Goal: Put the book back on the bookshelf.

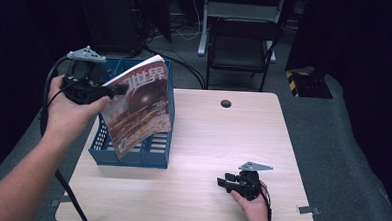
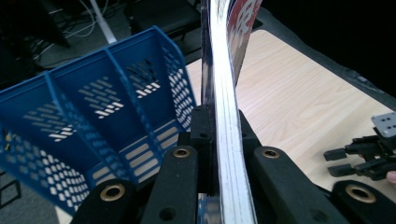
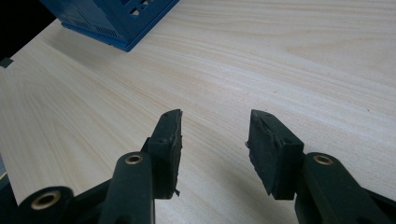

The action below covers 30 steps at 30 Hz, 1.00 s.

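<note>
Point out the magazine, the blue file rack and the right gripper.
magazine (image 1: 141, 105), high view, cover centre.
blue file rack (image 1: 132, 157), high view, front wall.
right gripper (image 3: 214, 140), right gripper view, between its open jaws.

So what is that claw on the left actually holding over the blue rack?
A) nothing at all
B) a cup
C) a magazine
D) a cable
C: the left claw is clamped on the edge of a magazine with a reddish cover, held tilted above the blue rack; the left gripper view shows its pages pinched between the jaws.
</note>
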### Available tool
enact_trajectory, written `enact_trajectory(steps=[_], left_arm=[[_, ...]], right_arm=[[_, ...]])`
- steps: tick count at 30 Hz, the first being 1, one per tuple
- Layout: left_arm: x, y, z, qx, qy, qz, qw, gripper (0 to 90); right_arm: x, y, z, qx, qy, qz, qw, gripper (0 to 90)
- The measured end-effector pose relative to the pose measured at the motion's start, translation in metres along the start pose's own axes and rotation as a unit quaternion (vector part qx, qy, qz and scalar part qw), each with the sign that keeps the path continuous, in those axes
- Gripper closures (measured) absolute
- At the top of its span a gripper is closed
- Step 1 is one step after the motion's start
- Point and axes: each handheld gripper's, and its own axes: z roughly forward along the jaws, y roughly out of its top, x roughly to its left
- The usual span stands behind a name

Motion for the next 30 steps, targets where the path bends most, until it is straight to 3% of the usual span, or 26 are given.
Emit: enact_trajectory(steps=[16, 30], left_arm=[[0.028, -0.003, -0.015, -0.003, 0.040, -0.028, 0.9988, 84.0], [0.046, -0.010, -0.023, -0.004, 0.069, -0.056, 0.9960, 84.0]], right_arm=[[0.001, 0.000, 0.001, 0.002, 0.000, 0.004, 1.0000, 54.3], [0.002, -0.001, 0.001, 0.002, 0.000, 0.004, 1.0000, 54.3]])
